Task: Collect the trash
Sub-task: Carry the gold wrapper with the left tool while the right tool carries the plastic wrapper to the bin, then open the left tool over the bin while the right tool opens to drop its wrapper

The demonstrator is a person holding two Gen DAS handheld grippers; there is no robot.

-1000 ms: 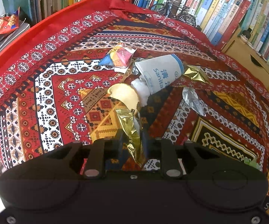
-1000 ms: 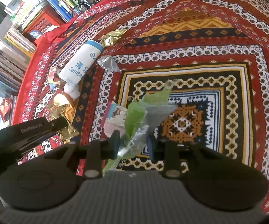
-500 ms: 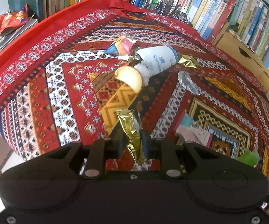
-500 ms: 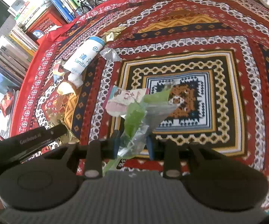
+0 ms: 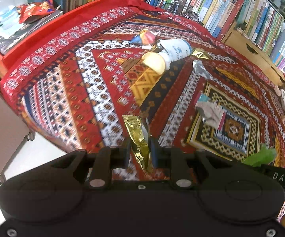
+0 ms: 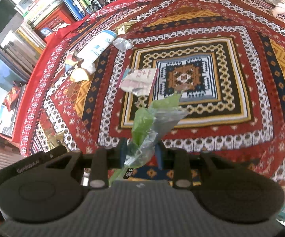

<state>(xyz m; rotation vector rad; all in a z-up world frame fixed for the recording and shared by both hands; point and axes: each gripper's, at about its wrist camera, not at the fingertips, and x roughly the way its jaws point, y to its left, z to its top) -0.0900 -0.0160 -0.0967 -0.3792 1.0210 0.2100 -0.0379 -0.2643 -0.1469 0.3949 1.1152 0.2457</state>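
Trash: my left gripper (image 5: 140, 151) pinches a gold wrapper (image 5: 138, 138), my right gripper (image 6: 141, 153) a green plastic bag (image 6: 148, 122), both above the patterned tablecloth's (image 6: 231, 118) near edge; more litter lies farther back.

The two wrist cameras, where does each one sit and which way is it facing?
Left wrist: rides the left gripper, looking steeply down across the patterned cloth toward bookshelves; its fingers pinch a gold wrapper.
Right wrist: rides the right gripper, aimed down at the cloth's centre; its fingers pinch a green wrapper, with the left gripper's body at lower left.
Shared: white bottle, pink packet.
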